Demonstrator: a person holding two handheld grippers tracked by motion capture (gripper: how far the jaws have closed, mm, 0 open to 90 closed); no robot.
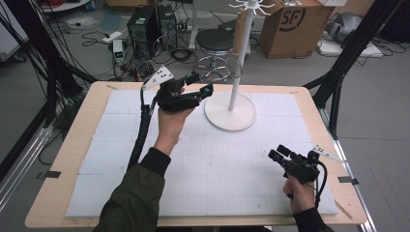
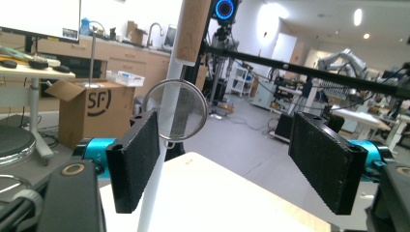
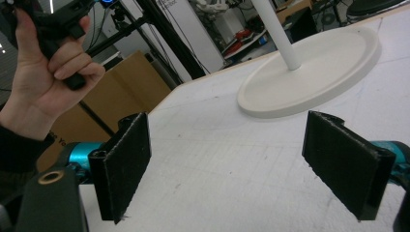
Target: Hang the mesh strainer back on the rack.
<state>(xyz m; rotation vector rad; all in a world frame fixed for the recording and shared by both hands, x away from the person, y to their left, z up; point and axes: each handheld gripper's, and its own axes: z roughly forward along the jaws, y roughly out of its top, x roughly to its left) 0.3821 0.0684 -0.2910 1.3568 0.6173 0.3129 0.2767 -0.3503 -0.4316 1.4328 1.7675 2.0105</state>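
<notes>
The strainer [image 2: 177, 110] hangs on the stand [image 1: 231, 111] just beyond the left gripper [image 2: 232, 159] (jaws wide, nothing between them), nearer its left jaw.

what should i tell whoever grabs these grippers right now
Left gripper: open, nothing between the jaws, raised beside the white stand.
Right gripper: open and empty, low over the mat at the near right.
Strainer: hangs on the stand's pole, its wooden handle up, free of both grippers.
Done: the strainer looks hung.
Left: probably just draw the left gripper clear without knocking the strainer.
</notes>
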